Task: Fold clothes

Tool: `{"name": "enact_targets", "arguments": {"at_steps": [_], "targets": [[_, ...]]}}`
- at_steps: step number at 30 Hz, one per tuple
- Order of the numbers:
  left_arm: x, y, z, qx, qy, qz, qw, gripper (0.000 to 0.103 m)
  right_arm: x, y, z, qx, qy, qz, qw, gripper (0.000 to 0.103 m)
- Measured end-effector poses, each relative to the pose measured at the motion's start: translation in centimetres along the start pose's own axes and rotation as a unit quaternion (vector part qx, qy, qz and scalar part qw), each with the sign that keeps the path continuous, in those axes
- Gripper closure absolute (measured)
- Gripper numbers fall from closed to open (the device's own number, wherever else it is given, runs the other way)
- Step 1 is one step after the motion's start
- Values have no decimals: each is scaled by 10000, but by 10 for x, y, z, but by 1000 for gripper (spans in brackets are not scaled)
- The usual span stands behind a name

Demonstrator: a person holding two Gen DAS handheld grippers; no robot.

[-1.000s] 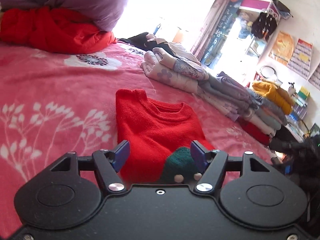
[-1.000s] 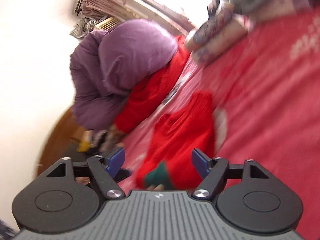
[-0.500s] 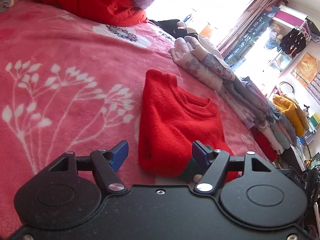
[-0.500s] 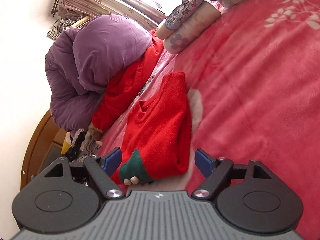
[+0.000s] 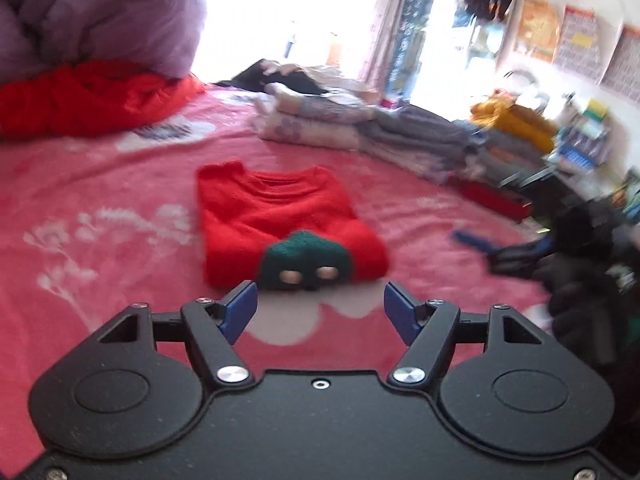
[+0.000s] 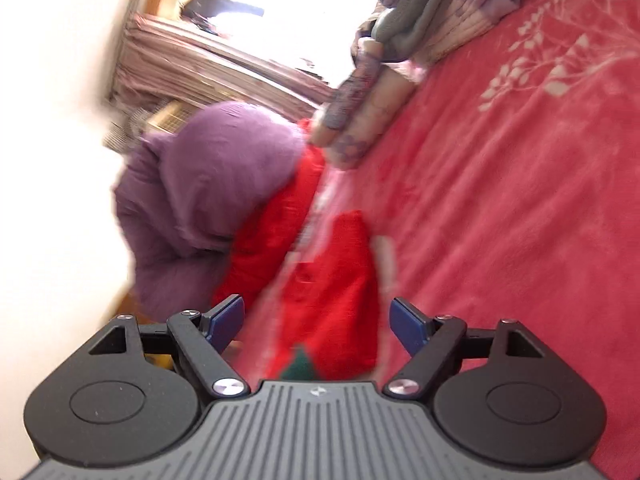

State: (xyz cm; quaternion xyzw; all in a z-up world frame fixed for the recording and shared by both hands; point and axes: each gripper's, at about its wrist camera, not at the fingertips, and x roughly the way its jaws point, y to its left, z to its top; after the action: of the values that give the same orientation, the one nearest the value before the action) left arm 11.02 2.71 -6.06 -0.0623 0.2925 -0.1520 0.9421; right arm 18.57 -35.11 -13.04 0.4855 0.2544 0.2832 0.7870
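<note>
Left wrist view: the sweater (image 5: 280,220) lies folded into a neat block on the pink blanket (image 5: 100,208), just ahead of the left gripper (image 5: 320,310), whose jaws stand apart with nothing between them. Green cuffs (image 5: 306,260) sit on the sweater's near edge. It looks a soft, light, thick knit that would sag if pinched at one corner; the near folded edge, either side of the cuffs, seems the best hold. Beyond the sweater runs a row of folded clothes (image 5: 360,128). No containers show.

Right wrist view: blurred and tilted. The sweater (image 6: 340,280) lies just ahead of the right gripper (image 6: 318,320), jaws released and empty. A purple duvet (image 6: 208,184) is heaped beyond the sweater.
</note>
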Motion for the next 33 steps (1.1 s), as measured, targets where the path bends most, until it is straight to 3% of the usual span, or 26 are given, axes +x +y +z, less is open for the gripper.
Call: {"name": "enact_targets", "arguments": {"at_steps": [4,7,11,14,16,18,21,23,25,28,33], "targets": [[28,55,15,-1120,200,408,9927,34,-11,25,-11,-95,210,1063,9941,23],[25,92,32,-2118,54,367,9766,34,-12,58,-30,-132,655,2020,9771,23],[3,117,65,-3038,-430,234,9515,34,-8,136,-86,-134,1258,3551,9262,11],[-9,122,82,-3455,-702,93,9357,34,0,204,-135,-37,1690,4249,8893,5],[-15,124,91,-3664,-840,11,9267,34,5,259,-164,-387,2188,4682,8552,5],[-17,122,94,-3678,-879,-39,9257,34,5,309,-194,-635,2720,5061,8160,4],[-18,121,91,-3679,-866,-84,9258,34,3,359,-231,-693,3413,5431,7640,2],[-18,122,89,-3700,-855,-118,9250,34,0,382,-247,-922,3678,5531,7419,1],[-18,122,86,-3702,-855,-155,9249,34,-2,395,-256,-1142,3828,5572,7280,1],[-17,126,84,-3712,-856,-178,9244,34,-4,405,-263,-1558,3915,5453,7246,1],[-17,127,85,-3676,-863,-212,9257,34,-13,411,-280,-2221,4104,5344,7048,1]]}}
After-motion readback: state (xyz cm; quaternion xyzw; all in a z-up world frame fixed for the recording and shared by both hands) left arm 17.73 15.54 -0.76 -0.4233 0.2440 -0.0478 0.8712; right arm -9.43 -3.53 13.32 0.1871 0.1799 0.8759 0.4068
